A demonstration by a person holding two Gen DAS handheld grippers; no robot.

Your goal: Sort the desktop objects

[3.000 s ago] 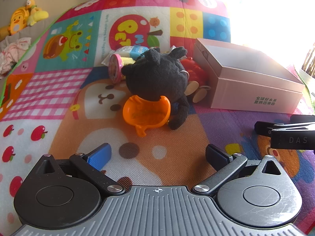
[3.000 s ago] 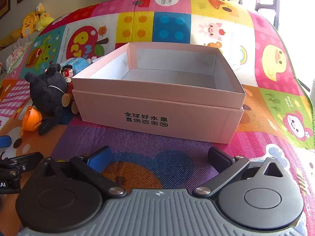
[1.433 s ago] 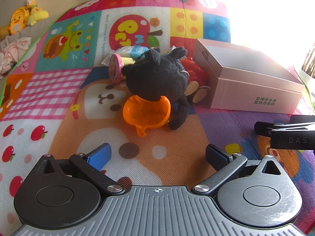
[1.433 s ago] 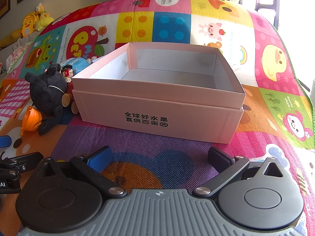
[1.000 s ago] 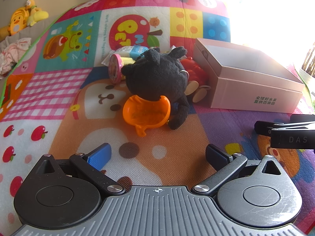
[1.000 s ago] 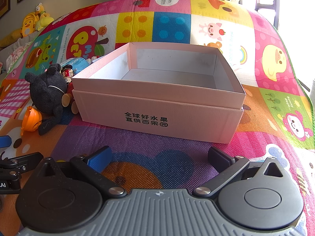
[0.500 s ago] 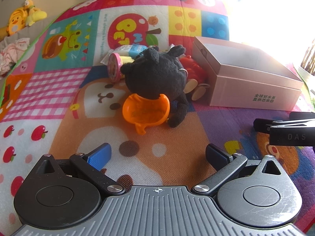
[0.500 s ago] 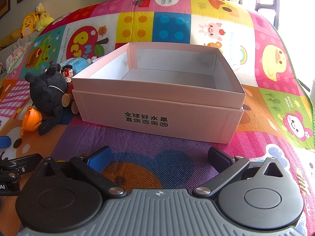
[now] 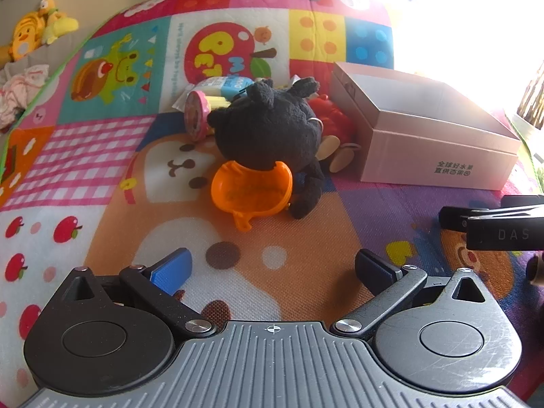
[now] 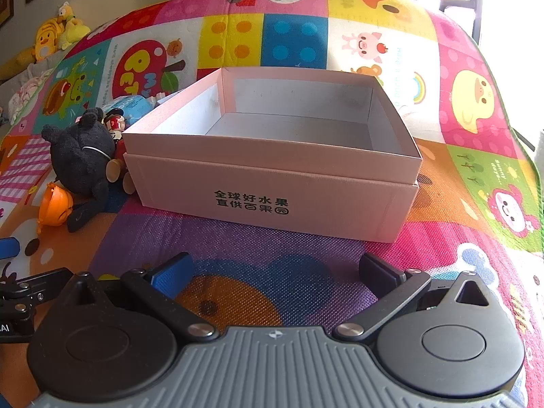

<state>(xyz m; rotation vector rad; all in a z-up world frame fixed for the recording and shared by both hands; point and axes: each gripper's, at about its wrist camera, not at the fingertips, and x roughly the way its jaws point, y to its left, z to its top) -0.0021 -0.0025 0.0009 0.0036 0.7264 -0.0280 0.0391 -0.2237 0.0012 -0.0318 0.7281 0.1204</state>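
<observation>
box: your pink cardboard box (image 10: 272,183) sits on the play mat, open side up, nothing visible inside it; black printed characters mark its near wall. in your left view the same box (image 9: 435,149) stands to the right of the toy pile.
black plush toy: the black plush toy (image 9: 268,136) lies just left of the box, its back toward your left camera; in your right view it (image 10: 83,156) rests close by the box's left corner.
orange bowl: an orange plastic bowl (image 9: 251,190) tilts on its side, touching the plush toy's near edge, its hollow facing you.
red toy: a red toy (image 9: 329,119) is wedged between the plush toy and the box, partly hidden; you cannot make out its full shape.
other items: a pink-capped tube (image 9: 197,115) and a blue-and-white packet (image 9: 224,85) lie behind the plush toy.
left gripper: your left gripper (image 9: 272,265) hovers over the mat, near side of the bowl, fingers spread wide with nothing between them.
right gripper: your right gripper (image 10: 275,268) is in front of the box's near wall, fingers wide apart, holding nothing.
mat: the colourful cartoon play mat (image 10: 238,244) carries everything.
background: yellow stuffed animals (image 9: 37,27) sit far off to the left, well apart from the pile.
</observation>
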